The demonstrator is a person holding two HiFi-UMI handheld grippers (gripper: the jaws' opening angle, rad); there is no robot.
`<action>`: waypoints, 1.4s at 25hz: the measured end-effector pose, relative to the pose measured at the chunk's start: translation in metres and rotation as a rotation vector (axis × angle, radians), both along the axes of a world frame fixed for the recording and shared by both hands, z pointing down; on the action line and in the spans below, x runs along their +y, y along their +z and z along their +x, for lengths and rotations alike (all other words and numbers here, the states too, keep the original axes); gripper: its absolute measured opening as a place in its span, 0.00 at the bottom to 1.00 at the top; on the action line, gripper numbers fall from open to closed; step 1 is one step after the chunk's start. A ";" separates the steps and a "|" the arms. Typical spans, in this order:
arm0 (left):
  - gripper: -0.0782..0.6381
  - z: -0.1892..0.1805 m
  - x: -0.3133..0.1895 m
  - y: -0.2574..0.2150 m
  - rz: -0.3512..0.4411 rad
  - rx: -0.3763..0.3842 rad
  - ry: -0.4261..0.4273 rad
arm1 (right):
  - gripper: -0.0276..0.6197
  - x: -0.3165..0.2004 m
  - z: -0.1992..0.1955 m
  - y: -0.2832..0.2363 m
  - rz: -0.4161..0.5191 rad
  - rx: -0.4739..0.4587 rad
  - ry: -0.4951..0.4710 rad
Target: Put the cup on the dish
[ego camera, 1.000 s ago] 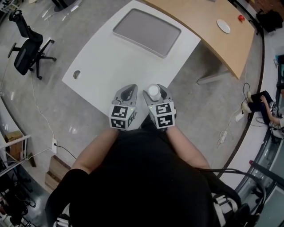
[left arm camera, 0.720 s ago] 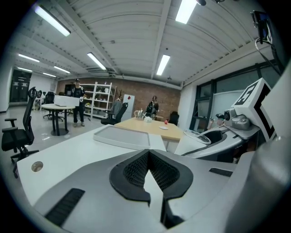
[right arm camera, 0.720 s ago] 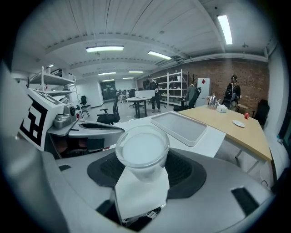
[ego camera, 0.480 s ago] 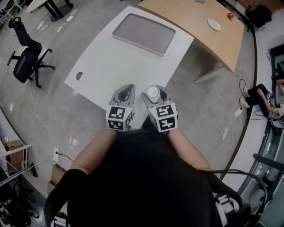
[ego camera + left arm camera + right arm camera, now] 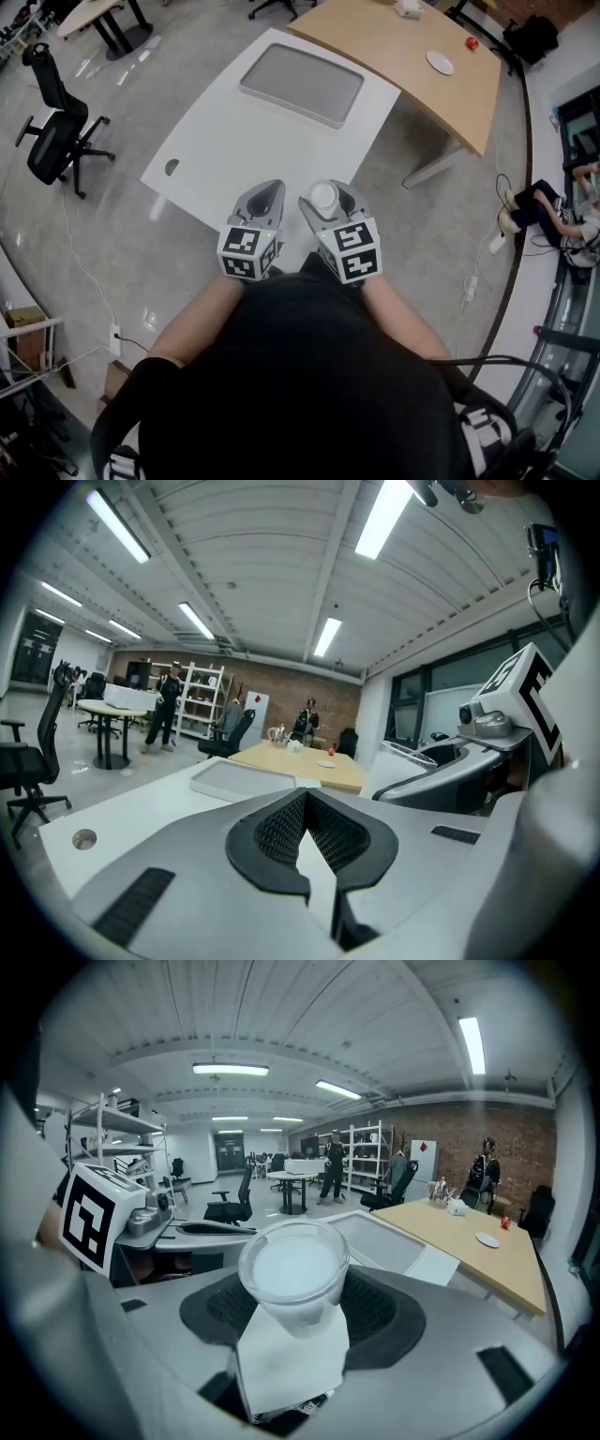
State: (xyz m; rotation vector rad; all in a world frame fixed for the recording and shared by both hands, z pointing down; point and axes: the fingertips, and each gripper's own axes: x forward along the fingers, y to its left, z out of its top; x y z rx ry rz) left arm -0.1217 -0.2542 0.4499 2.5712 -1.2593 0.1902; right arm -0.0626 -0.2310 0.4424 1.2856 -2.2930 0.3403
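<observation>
Head view change: white table (image 5: 234,141) and grey tray (image 5: 300,82) have shifted slightly in frame; both grippers stay low at the table's near edge, so carry barely begun.
Right gripper (image 5: 325,199): clamped on cup (image 5: 293,1267).
Left gripper (image 5: 267,190): jaws together, empty.
Cup look: clear, whitish inside, upright, well apart from small white plate (image 5: 438,62).

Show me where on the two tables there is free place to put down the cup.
White table: bare from the grey tray to the near edge, beside the cable hole. Wooden table: bare near half, before the white dish. Busiest at its far end: dish, red object.
</observation>
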 end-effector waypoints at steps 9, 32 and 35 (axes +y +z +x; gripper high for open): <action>0.11 -0.011 -0.004 -0.008 0.026 -0.010 -0.015 | 0.40 -0.006 -0.011 -0.011 0.012 -0.007 -0.031; 0.11 0.027 -0.150 -0.011 0.057 -0.054 -0.090 | 0.40 -0.138 0.042 0.002 -0.015 -0.086 -0.056; 0.11 0.041 -0.171 -0.004 0.047 -0.052 -0.109 | 0.40 -0.159 0.053 0.011 -0.034 -0.095 -0.062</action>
